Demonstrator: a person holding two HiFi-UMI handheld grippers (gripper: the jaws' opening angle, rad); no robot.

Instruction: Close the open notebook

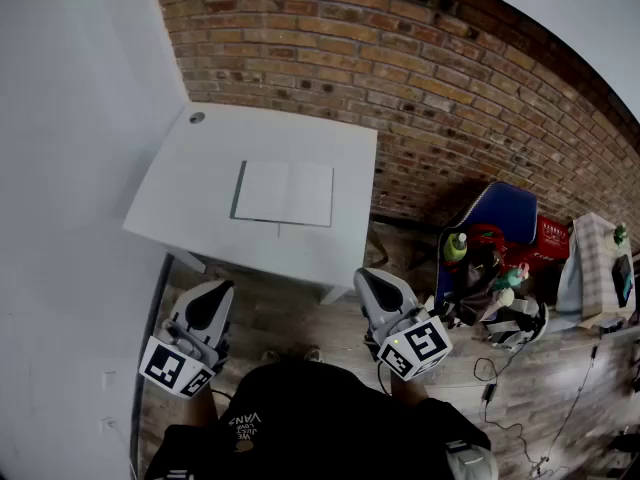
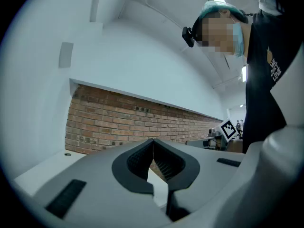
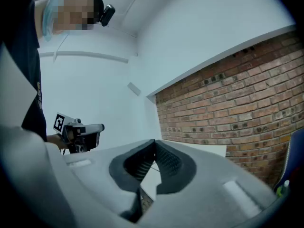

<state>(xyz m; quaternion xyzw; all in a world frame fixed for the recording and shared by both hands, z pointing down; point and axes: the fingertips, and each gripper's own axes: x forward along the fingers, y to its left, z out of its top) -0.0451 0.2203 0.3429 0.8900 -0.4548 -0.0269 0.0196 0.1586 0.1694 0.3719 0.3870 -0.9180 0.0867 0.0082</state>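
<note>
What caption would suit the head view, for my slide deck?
Open notebook flat on white table; left gripper and right gripper, both shut, short of it.

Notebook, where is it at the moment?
In the head view the notebook lies open near the middle of the white table, left of centre in the picture, with the brick wall behind it.

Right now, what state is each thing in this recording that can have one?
notebook: open, lying flat on the white table, nothing touching it.
left gripper: jaws shut, nothing between them, held short of the table.
right gripper: jaws shut, nothing between them, held short of the table.
</note>
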